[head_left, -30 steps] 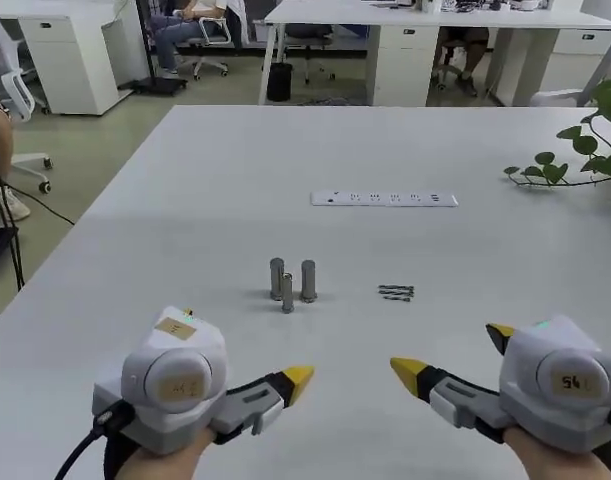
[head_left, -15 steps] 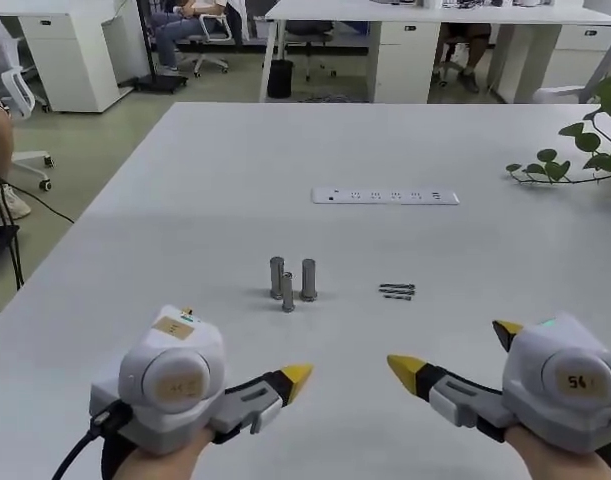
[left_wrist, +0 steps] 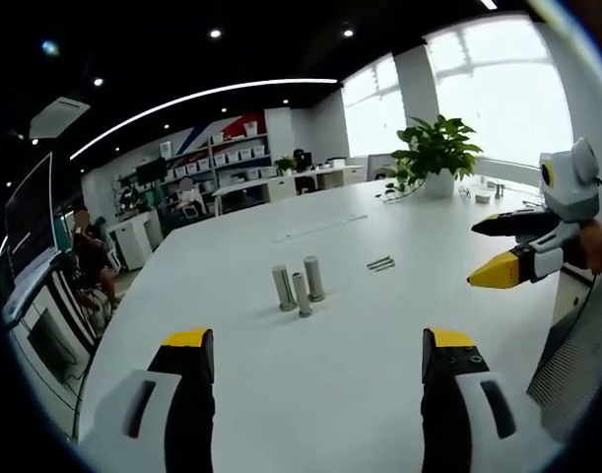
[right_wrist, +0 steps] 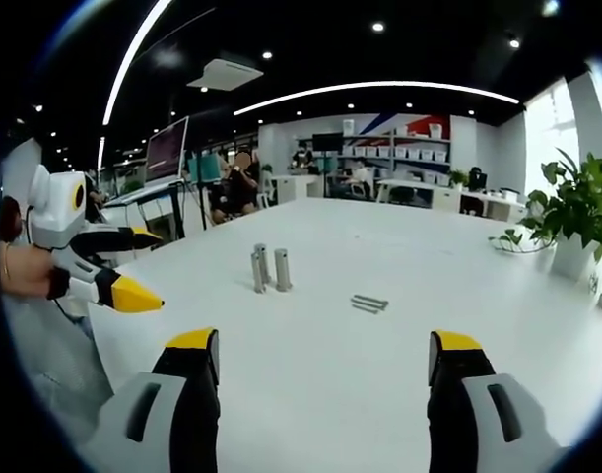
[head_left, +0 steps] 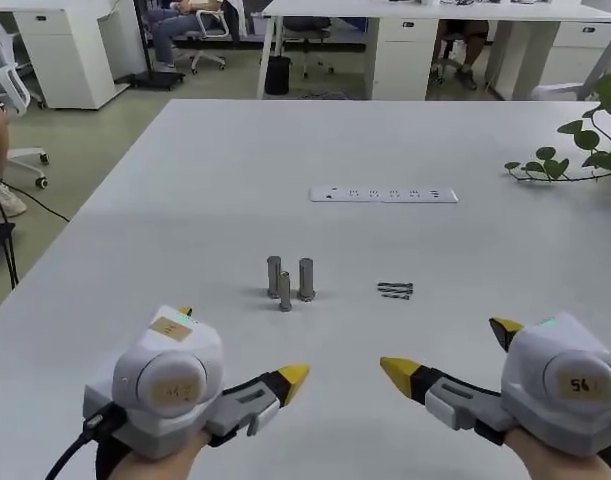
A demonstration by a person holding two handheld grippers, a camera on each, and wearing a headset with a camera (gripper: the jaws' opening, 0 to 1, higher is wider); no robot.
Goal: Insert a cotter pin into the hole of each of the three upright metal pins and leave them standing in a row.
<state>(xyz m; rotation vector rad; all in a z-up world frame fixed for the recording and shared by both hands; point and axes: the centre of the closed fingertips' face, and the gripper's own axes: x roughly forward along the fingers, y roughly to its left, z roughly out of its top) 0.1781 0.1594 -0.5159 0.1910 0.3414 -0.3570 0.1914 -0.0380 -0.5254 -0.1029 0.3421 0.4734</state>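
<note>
Three metal pins (head_left: 288,281) stand clustered on the desk (head_left: 185,200), cotter pins (head_left: 396,290) just right of them. Left gripper (left_wrist: 318,340), right gripper (right_wrist: 324,341) hover nearer, jaws spread, empty. Best: pinch one cotter by its head.

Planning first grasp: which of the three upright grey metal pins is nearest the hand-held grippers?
The front grey metal pin: it stands alone, ahead of the back-left pin and back-right pin, side by side.
</note>
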